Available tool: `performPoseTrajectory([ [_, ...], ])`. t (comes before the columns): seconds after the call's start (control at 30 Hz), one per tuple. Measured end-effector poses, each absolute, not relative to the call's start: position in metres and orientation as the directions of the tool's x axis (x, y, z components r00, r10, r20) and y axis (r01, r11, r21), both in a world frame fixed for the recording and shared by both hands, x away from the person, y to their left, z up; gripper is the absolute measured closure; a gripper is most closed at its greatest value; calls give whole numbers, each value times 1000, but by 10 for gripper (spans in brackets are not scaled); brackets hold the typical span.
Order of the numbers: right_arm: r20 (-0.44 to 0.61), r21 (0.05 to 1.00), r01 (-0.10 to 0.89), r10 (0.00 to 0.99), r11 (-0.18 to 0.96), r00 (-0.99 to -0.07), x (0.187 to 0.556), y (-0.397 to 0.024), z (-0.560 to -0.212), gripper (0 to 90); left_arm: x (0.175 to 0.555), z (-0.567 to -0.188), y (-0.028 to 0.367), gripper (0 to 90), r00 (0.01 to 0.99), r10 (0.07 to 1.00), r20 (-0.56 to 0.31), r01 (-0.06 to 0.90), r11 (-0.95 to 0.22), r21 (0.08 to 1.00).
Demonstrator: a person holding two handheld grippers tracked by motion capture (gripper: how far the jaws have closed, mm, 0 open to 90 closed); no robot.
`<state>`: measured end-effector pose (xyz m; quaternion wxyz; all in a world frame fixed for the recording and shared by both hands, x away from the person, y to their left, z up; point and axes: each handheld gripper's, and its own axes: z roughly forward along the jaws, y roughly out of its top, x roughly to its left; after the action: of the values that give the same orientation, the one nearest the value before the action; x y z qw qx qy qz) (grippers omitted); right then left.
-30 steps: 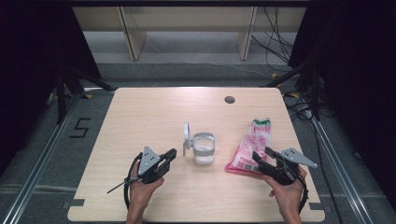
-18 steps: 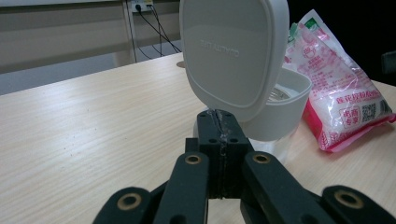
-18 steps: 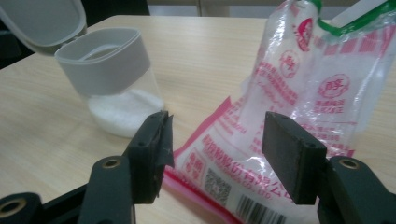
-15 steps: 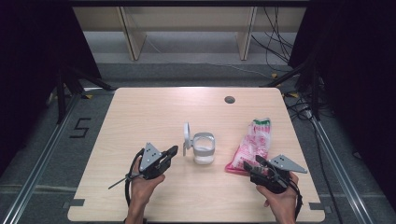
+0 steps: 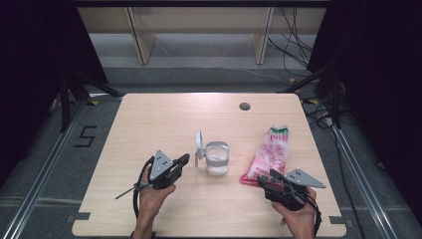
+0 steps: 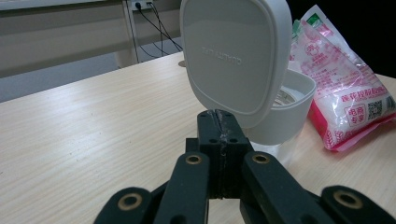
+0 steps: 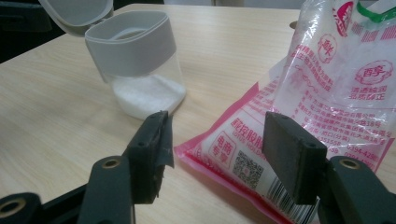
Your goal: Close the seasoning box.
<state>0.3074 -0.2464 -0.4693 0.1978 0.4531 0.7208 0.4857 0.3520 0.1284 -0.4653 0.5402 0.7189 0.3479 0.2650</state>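
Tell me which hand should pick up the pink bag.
Right. The right tongs are open, with the pink bag's near corner just ahead between the jaws. The left tongs are shut, facing the jar's raised lid.

Table (image 5: pixel 149 124) pale matt wood; bag (image 7: pixel 327 107) glossy plastic; jar lid (image 6: pixel 233 56) smooth matt plastic.

even overhead light on the table (image 5: pixel 149 124); dark surround, soft shadows, near jaws slightly blurred.

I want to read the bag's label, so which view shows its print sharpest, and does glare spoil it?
Right gripper view: bag close, print mostly sharp, mild glare on its upper plastic. Left gripper view: smaller but legible. High view: too small to read.
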Motion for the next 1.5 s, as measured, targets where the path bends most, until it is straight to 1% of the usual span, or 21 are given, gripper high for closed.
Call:
performPoseTrajectory([
  [0.03,177,880,466,847,92,-501,306,-243,-470,424,352,-465,128,896,615,788,5,214,-173,961],
  [0.13,171,879,467,848,99,-502,306,-242,-471,424,353,-464,127,896,615,789,8,213,-176,961],
  [0.17,154,878,461,837,128,-526,306,-244,-470,424,354,-463,127,896,616,788,12,207,-177,962],
  [0.23,143,884,448,835,133,-531,307,-244,-471,424,354,-461,126,896,612,791,12,208,-176,962],
  [0.33,150,875,464,831,141,-536,305,-244,-470,423,355,-459,126,896,611,791,20,208,-185,960],
  [0.5,140,879,454,827,150,-544,305,-243,-471,423,360,-457,124,896,610,792,21,204,-183,962],
  [0.67,145,880,454,831,141,-538,304,-242,-473,424,362,-455,123,896,612,790,24,203,-186,961],
  [0.7,163,873,468,825,135,-542,303,-242,-472,423,363,-453,121,896,610,792,10,211,-175,962],
  [0.77,191,873,477,827,104,-528,300,-239,-472,422,365,-451,119,896,622,783,31,195,-193,961],
  [0.83,162,874,466,824,136,-543,301,-242,-472,421,366,-448,117,896,623,782,35,199,-201,959],
  [0.9,163,870,474,825,139,-541,300,-242,-472,418,368,-446,113,896,629,776,46,190,-212,959],
  [0.97,185,865,487,829,117,-528,298,-240,-473,417,368,-446,113,896,629,777,42,195,-210,958],
  [1.03,173,869,477,825,129,-537,299,-240,-473,416,369,-446,111,897,630,775,45,196,-215,957],
  [1.1,189,862,493,827,118,-529,297,-240,-473,414,371,-446,109,897,636,770,52,190,-222,956],
  [1.13,175,865,485,832,125,-527,298,-240,-474,413,371,-446,108,896,634,772,54,192,-225,955],
  [1.17,171,873,469,818,132,-549,299,-242,-473,413,372,-446,107,896,639,767,56,191,-229,955],
  [1.23,164,869,477,833,132,-529,298,-242,-473,411,373,-446,106,897,641,766,56,187,-227,956],
  [1.3,152,868,474,832,145,-533,298,-243,-473,410,373,-445,106,896,640,766,57,185,-225,957],
  [1.37,191,865,488,828,111,-528,296,-241,-474,410,373,-445,106,896,640,766,63,187,-235,954],
  [1.47,171,869,478,828,129,-534,297,-242,-474,410,373,-443,106,897,636,769,66,188,-238,953],
  [1.5,164,870,473,825,138,-541,297,-243,-474,410,376,-441,108,897,646,752,133,142,-290,946],
])
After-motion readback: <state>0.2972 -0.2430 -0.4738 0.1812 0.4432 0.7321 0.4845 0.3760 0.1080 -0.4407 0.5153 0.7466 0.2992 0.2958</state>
